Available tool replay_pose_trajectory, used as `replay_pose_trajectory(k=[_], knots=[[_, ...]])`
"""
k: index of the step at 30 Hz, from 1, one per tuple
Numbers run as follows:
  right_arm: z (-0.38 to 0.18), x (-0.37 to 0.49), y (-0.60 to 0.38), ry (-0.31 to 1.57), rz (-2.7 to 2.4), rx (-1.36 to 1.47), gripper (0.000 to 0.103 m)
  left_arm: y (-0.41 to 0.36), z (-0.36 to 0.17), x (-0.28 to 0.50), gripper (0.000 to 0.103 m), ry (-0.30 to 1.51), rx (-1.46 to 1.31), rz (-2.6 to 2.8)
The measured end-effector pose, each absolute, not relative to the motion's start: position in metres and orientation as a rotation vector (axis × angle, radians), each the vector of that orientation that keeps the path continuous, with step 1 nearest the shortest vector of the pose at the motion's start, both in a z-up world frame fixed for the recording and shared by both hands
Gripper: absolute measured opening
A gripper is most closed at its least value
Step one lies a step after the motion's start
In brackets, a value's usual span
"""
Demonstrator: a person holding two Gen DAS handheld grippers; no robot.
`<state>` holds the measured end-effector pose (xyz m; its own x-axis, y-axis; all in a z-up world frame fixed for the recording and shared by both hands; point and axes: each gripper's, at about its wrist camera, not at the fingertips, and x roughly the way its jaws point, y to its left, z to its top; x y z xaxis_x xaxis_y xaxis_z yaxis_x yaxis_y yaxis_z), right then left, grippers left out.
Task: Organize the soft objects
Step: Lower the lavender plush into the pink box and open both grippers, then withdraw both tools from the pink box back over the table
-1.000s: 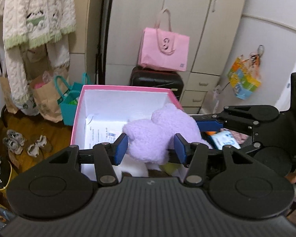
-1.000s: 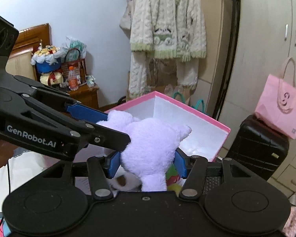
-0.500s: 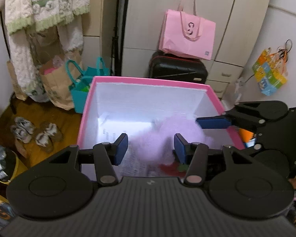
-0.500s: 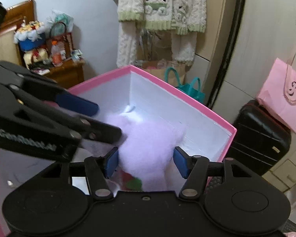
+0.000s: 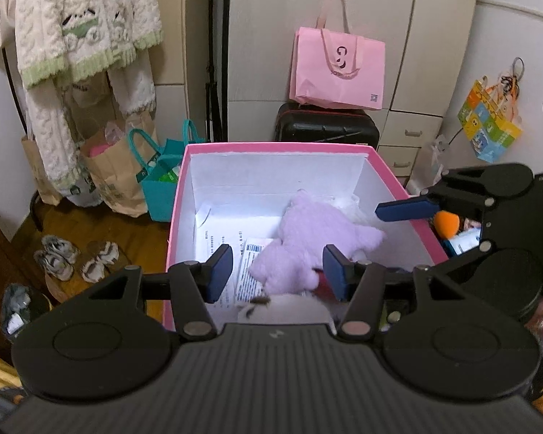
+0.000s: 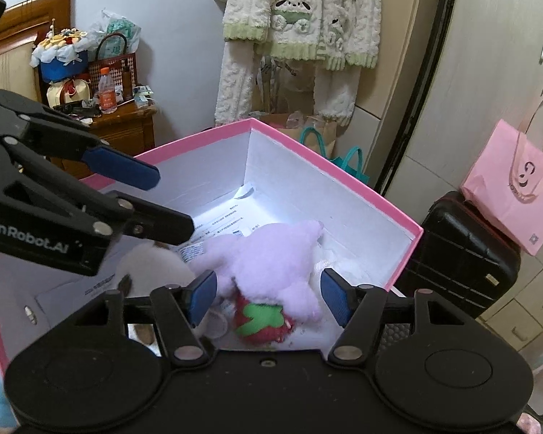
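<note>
A lilac plush toy (image 5: 315, 238) lies inside the pink box (image 5: 271, 147) with a white interior; it also shows in the right wrist view (image 6: 264, 253), in the same pink box (image 6: 344, 170). It rests on papers and partly over a red and green plush (image 6: 260, 322). A white plush (image 6: 152, 264) lies beside it. My left gripper (image 5: 277, 271) is open and empty above the box. My right gripper (image 6: 268, 294) is open and empty above the toy, apart from it.
A black suitcase (image 5: 325, 123) with a pink paper bag (image 5: 338, 68) stands behind the box. Paper bags and a teal bag (image 5: 159, 177) stand at its left. Shoes (image 5: 76, 258) lie on the wooden floor. Knitted clothes (image 6: 297, 18) hang on the wall.
Both grippers held the lilac plush above the box. They opened, and it dropped into the box. Both grippers now stand open above it.
</note>
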<state>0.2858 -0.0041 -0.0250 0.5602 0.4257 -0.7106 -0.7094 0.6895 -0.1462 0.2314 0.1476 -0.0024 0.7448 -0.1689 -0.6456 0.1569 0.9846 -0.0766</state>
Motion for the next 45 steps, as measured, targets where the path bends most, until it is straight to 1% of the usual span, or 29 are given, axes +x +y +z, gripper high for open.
replay_pose_trajectory(k=[2, 5, 14, 24, 26, 27, 29, 30, 31, 39, 45], knots=[[-0.021, 0.278, -0.006, 0.7, 0.693, -0.465, 0.069, 0.145, 0.002, 0.222, 0.055, 0.709, 0.007, -0.189], [-0.014, 0.266, -0.011, 0.695, 0.688, -0.467, 0.069, 0.141, 0.011, 0.205, 0.06, 0.693, 0.03, -0.21], [0.009, 0.219, -0.033, 0.662, 0.687, -0.456, 0.071, 0.125, 0.037, 0.15, 0.067, 0.623, 0.1, -0.271], [0.033, 0.166, -0.071, 0.596, 0.677, -0.438, 0.072, 0.097, 0.052, 0.103, 0.069, 0.572, 0.168, -0.341], [0.035, 0.155, -0.086, 0.58, 0.676, -0.41, 0.073, 0.09, 0.051, 0.095, 0.069, 0.568, 0.173, -0.358], [0.036, 0.149, -0.094, 0.571, 0.674, -0.391, 0.076, 0.086, 0.05, 0.091, 0.069, 0.567, 0.177, -0.368], [0.035, 0.139, -0.112, 0.558, 0.666, -0.355, 0.078, 0.077, 0.048, 0.084, 0.071, 0.57, 0.187, -0.393], [0.033, 0.134, -0.12, 0.558, 0.662, -0.343, 0.078, 0.072, 0.046, 0.082, 0.076, 0.579, 0.192, -0.41], [0.031, 0.129, -0.128, 0.56, 0.657, -0.335, 0.078, 0.066, 0.044, 0.079, 0.078, 0.587, 0.197, -0.425], [0.011, 0.1, -0.183, 0.568, 0.609, -0.292, 0.078, 0.012, 0.025, 0.078, 0.078, 0.681, 0.266, -0.537], [-0.014, 0.102, -0.215, 0.6, 0.578, -0.252, 0.078, -0.022, 0.009, 0.092, 0.078, 0.713, 0.244, -0.583]])
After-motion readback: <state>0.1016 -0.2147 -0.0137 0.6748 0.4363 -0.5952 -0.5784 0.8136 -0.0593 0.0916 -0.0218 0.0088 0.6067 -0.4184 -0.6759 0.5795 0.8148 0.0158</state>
